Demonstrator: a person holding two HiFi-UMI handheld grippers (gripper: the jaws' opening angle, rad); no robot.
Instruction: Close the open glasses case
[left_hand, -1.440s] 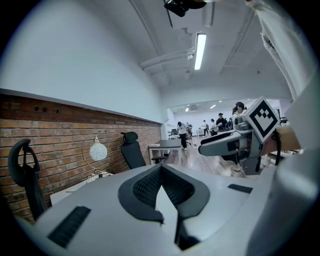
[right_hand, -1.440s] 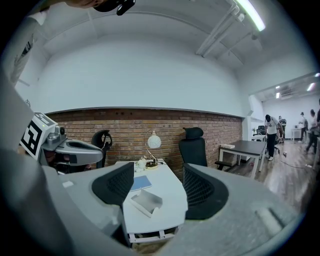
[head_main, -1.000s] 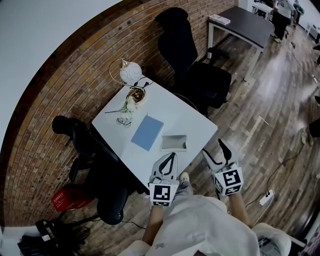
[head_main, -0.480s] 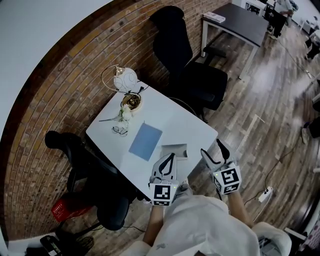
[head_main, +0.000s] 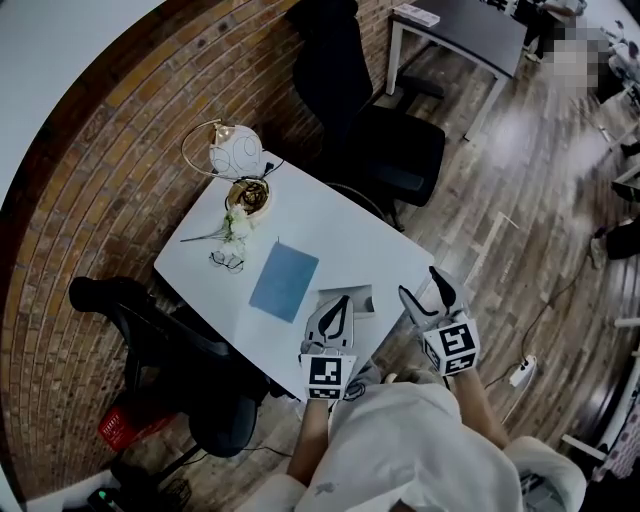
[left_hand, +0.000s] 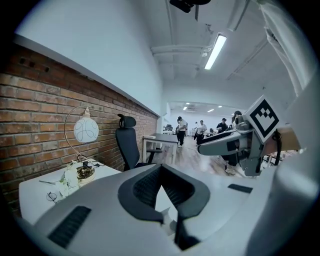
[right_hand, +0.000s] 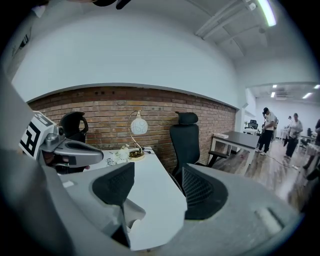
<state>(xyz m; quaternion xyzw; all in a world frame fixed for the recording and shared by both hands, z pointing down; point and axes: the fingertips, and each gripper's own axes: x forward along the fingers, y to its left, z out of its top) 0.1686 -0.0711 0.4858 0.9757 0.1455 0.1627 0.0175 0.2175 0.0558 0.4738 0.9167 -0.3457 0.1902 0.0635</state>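
At the near edge of the white table (head_main: 330, 225) sits the open glasses case (head_main: 360, 298). In the head view it is partly covered by my left gripper (head_main: 340, 303), which hangs over its left end; I cannot tell whether the two touch. That gripper's jaws are brought together at the tips with nothing between them, only a sliver of tabletop showing through the gap lower down in its own view (left_hand: 161, 167). I judge it is held that way to serve as one blunt point for tipping the lid over. My right gripper (head_main: 421, 283) is just beside the case on the right, off the table's corner. Its jaws are spread wide and empty, with bare tabletop showing between them in its own view (right_hand: 158, 167). I take it to be waiting to steady the case or press the lid home, and the closing itself looks not yet begun. The other things are well apart from the case, which leaves room to work. A blue pad (head_main: 284, 281) lies mid-table, and spectacles (head_main: 227, 260), flowers (head_main: 235, 225), a gilt bowl (head_main: 247, 195) and a globe lamp (head_main: 235, 150) stand toward the brick wall (head_main: 120, 130). A black office chair (head_main: 390, 150) stands at the far side on a wooden floor (head_main: 520, 200). A dark desk (head_main: 460, 25) is beyond it, and people (left_hand: 200, 131) are walking in the distance.
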